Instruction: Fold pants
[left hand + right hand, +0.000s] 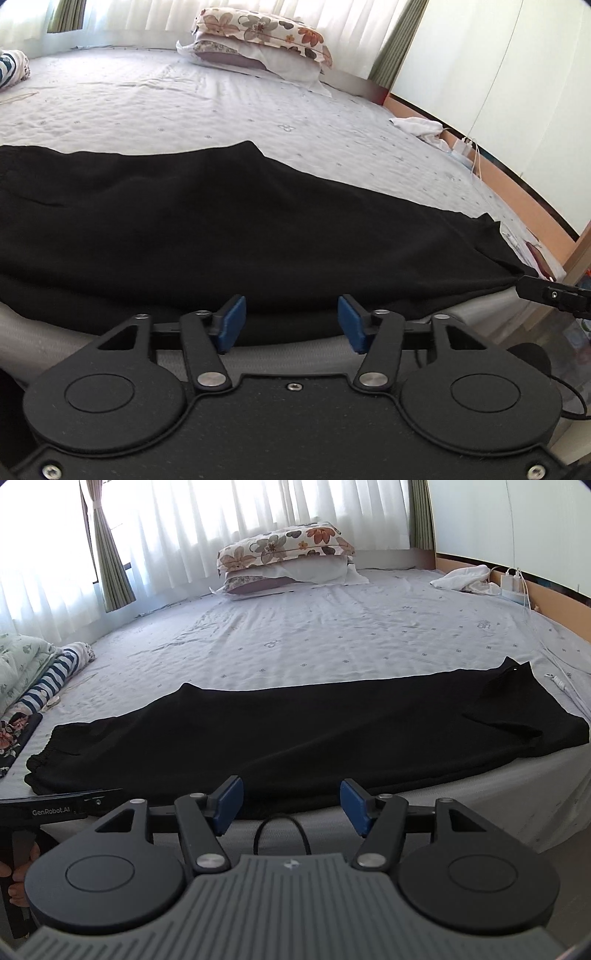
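Note:
Black pants [295, 731] lie flat and lengthwise along the near edge of the bed, with the elastic waistband [40, 768] at the left and the leg ends [517, 690] at the right. My right gripper [291, 801] hovers open at the pants' near edge, about mid-length, with nothing pinched between its blue pads [229, 801]. My left gripper [291, 319] is also open just before the near edge of the pants [221, 221], its pads apart and gripping nothing. In the right wrist view the left gripper's body [62, 808] shows near the waistband, held by a hand.
Stacked floral pillows [284, 557] sit at the far side of the bed. A white cloth [465, 578] and a charger with cables [513, 583] lie at the far right. Striped fabric [55, 675] and folded bedding are at the left. The mattress side [480, 805] drops off below the pants.

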